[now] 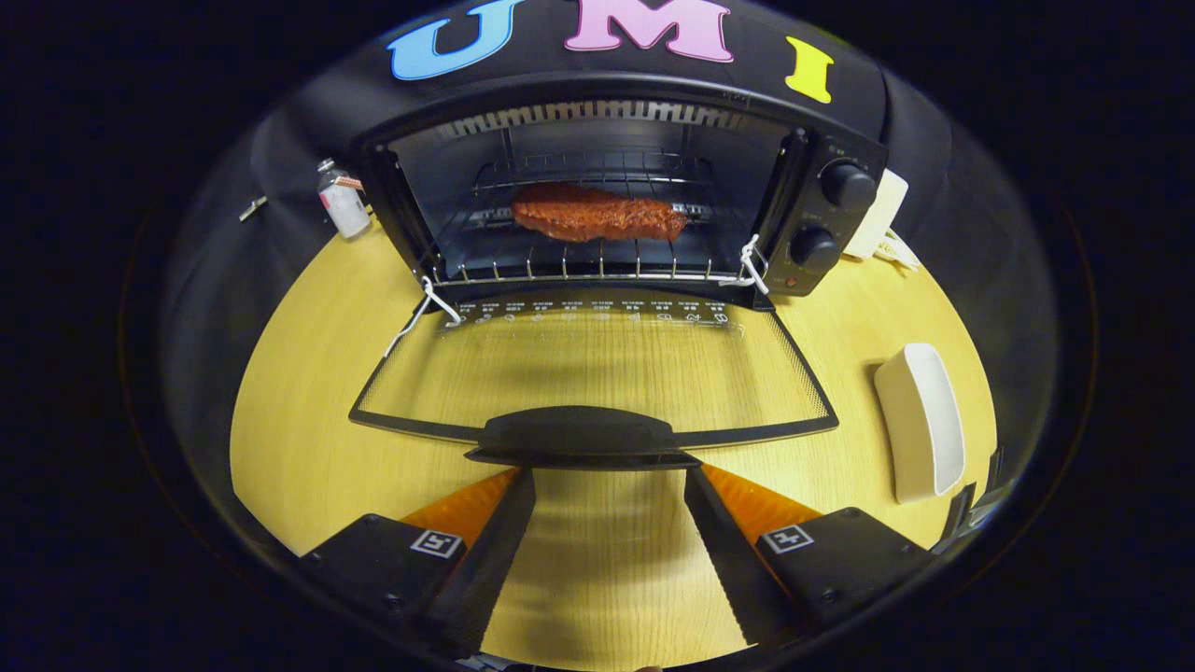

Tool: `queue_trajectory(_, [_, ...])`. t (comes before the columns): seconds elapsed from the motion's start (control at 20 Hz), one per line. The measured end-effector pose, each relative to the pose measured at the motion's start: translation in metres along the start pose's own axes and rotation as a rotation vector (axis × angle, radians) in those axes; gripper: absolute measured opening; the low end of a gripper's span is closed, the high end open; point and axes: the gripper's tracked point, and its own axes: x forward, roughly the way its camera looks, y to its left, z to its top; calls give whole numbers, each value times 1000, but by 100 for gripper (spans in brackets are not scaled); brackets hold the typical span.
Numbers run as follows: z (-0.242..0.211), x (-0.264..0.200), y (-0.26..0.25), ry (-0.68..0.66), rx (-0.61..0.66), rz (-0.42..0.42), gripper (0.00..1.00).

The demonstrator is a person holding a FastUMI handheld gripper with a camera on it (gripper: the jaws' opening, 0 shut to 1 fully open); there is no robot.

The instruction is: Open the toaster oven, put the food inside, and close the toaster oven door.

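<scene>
Glass made up most of the toaster oven (616,201) door (597,369), which lay folded fully down and flat over the wooden table (308,411), its dark handle (579,436) just ahead of the fingertips. The gripper (609,481) was spread wide and held nothing; its two fingers reached up to either end of the handle, their tips seemingly slipping just beneath its edge, though actual contact could not be told. Beyond the door, the food (597,215), a reddish-brown slab, already rested on the wire rack (597,261) inside the oven. Only the closing seemed left.

The risk lay in the lift. If the open fingers pushed up off-centre or slid out from under the smooth handle, the door could drop back onto the table. Swung too fast, it might slam and jolt the rack. A white dish (920,420) sat well to the right of the fingers, clear of the door's path. A small bottle (341,201) stood left of the oven.
</scene>
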Motion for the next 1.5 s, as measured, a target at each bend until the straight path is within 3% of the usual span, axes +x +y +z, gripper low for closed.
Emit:
queue_trajectory(0.5, [42,-45,4,-149,26,60,99])
queue_trajectory(0.9, [102,-74,3,-288,35,70,100])
queue_trajectory(1.2, [107,-87,-10,-343,-18,75,99])
queue_trajectory(1.5, [127,-136,-21,-483,-73,103,99])
